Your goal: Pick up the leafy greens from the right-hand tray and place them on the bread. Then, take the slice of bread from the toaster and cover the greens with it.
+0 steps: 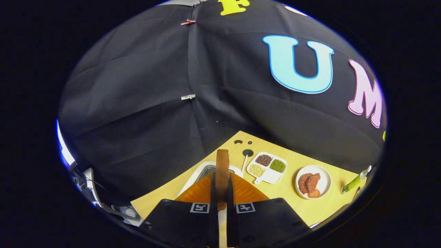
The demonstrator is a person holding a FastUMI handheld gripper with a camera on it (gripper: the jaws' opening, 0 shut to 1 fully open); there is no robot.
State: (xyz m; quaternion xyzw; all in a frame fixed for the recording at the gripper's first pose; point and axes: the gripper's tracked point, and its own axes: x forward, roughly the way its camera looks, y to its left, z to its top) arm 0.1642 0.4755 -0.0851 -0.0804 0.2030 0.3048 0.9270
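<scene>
Firmly closed on a slice of bread [222,168]: gripper [222,193] with both fingers pressed against the flat faces of the slice, jaws narrow, only the slice's thickness between them. Held upright and edge-on, brown crust running up the top, rising well above the fingertips. Directly behind and below the slice, a white toaster [201,172] with a metal-lined slot, partly hidden by the fingers; slice lifted clear above that slot, no contact visible. Just right of the toaster, a thin white cord [244,163] leading up to a round hole in the wooden table [293,206]. Further right of the toaster, a white three-compartment dish [267,167] with a short handle: dark brown beans in the far left compartment, green beans in the far right one, pale yellowish beans in the near one. Beyond that dish, still further right of the toaster, a round white plate [313,182] holding brown pieces of meat. Farthest right of the toaster, near the table's edge, a green bottle with a pale cap [355,181], lying tilted. Behind the toaster and everything else, black cloth wall [137,103] with clips along a seam.
</scene>
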